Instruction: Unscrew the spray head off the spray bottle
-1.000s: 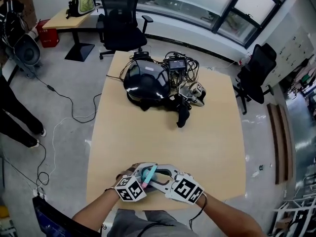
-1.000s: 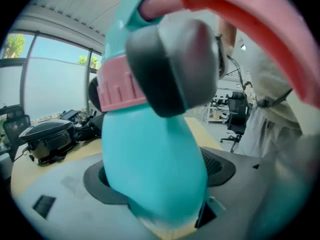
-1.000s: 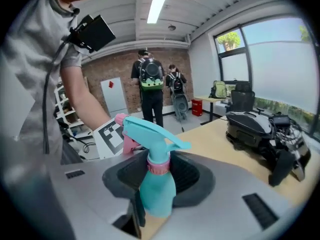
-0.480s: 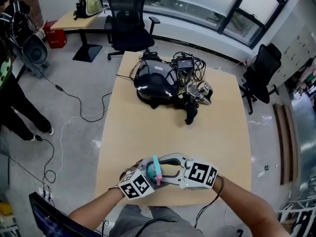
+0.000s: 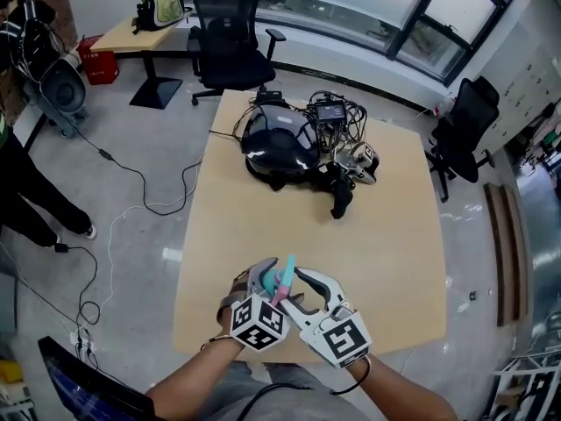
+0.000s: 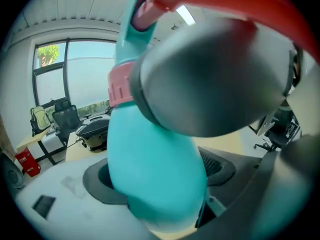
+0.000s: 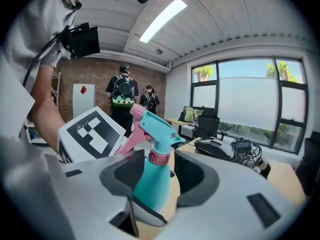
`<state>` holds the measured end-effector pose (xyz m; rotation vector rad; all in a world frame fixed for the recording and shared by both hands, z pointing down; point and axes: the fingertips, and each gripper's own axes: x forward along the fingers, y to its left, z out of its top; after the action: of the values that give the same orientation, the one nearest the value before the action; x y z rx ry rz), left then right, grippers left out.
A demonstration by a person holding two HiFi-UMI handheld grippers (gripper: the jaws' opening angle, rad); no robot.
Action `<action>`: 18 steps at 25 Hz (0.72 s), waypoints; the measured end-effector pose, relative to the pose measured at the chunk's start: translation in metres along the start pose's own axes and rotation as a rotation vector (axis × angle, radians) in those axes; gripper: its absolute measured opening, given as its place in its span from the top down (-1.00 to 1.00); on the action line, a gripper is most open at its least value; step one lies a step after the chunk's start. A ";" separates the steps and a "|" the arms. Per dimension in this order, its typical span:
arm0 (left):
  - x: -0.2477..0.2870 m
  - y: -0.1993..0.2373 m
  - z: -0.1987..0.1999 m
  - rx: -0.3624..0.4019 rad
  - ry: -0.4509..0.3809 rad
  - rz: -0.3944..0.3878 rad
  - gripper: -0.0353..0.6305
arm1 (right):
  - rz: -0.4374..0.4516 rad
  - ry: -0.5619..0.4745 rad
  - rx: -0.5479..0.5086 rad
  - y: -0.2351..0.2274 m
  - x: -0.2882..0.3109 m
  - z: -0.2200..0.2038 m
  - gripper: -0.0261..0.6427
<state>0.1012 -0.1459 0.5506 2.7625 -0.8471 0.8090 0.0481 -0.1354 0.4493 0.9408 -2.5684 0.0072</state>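
Grey office floor [image 5: 123, 235] surrounds a pale wooden table [image 5: 263, 209], with a black swivel chair [image 5: 230, 33] at the upper left of the head view. At the table's far end, in the upper centre, lies a black domed device [image 5: 279, 147] tangled in cables. Both tools meet at the bottom centre, over the table's near edge. The left gripper [image 6: 160, 181] is clamped on the body of a teal plastic spray bottle [image 7: 152, 184], which stands upright between the two tools. The right gripper [image 7: 161, 176] has its jaws apart around that body, one pad touching it, a gap at the other. On top sits the teal spray head [image 7: 157, 129] with its pink trigger [image 7: 131, 134], above a pink ribbed collar [image 7: 159, 157].
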 end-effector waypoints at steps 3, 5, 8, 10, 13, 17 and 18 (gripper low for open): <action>-0.004 -0.005 0.002 0.031 -0.016 -0.059 -0.35 | 0.056 0.034 0.003 0.008 0.002 0.004 0.38; -0.008 -0.006 0.004 0.086 -0.016 -0.092 -0.35 | 0.104 0.041 0.002 0.012 0.003 0.009 0.40; -0.017 -0.008 0.011 0.130 -0.044 -0.155 -0.35 | 0.201 -0.005 0.028 0.016 0.006 0.023 0.47; -0.028 -0.018 0.019 0.151 -0.094 -0.243 -0.35 | 0.306 -0.035 0.064 0.022 0.004 0.035 0.50; -0.056 -0.047 0.027 0.195 -0.166 -0.470 -0.35 | 0.576 -0.031 0.144 0.035 -0.011 0.048 0.52; -0.096 -0.092 0.040 0.156 -0.241 -0.793 -0.35 | 1.049 0.078 0.252 0.046 -0.047 0.045 0.52; -0.099 -0.098 0.046 0.123 -0.253 -0.827 -0.35 | 1.125 0.071 0.301 0.045 -0.051 0.047 0.52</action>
<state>0.1072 -0.0301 0.4612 2.9329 0.3581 0.3580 0.0384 -0.0759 0.3927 -0.5137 -2.6993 0.7223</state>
